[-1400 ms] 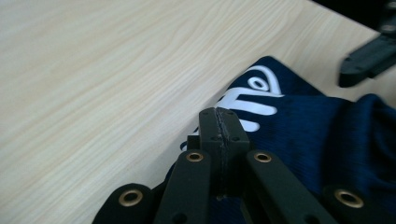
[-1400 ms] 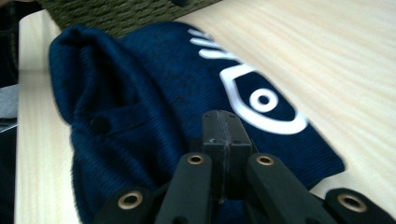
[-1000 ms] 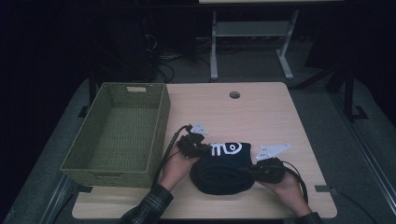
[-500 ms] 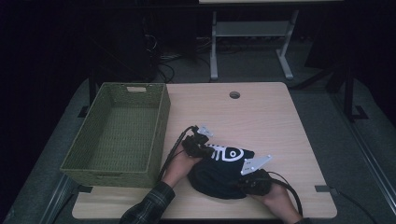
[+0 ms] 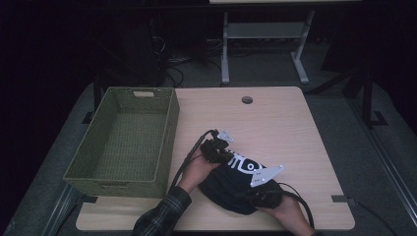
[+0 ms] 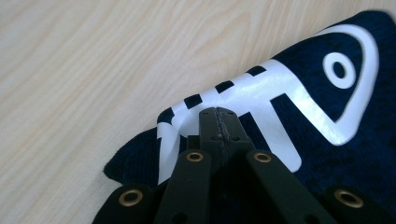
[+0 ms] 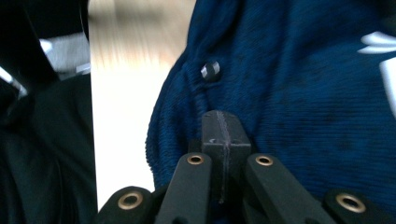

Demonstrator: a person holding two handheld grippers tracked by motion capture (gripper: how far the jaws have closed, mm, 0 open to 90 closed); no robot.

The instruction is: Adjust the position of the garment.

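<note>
The left gripper [image 5: 227, 156] has its jaws pressed together, and in the left gripper view the closed tips [image 6: 218, 122] sit on the edge of a navy knit garment [image 5: 231, 184], on the white fish-skeleton print [image 6: 280, 93]; whether cloth is pinched between the pads cannot be told. The right gripper [image 5: 252, 192] is likewise clenched, its tips [image 7: 222, 128] lying against the garment's ribbed hem just below a small dark button [image 7: 211, 71], and again a pinch cannot be confirmed. The garment lies bunched on the bench [image 5: 275, 123] between the two grippers, its long axis slanting from the left gripper, nearer the green woven basket [image 5: 123, 142], toward the right gripper at the bench's near edge. The print faces up on the end nearer the basket. The garment sits just beside the basket, apart from its wall
</note>
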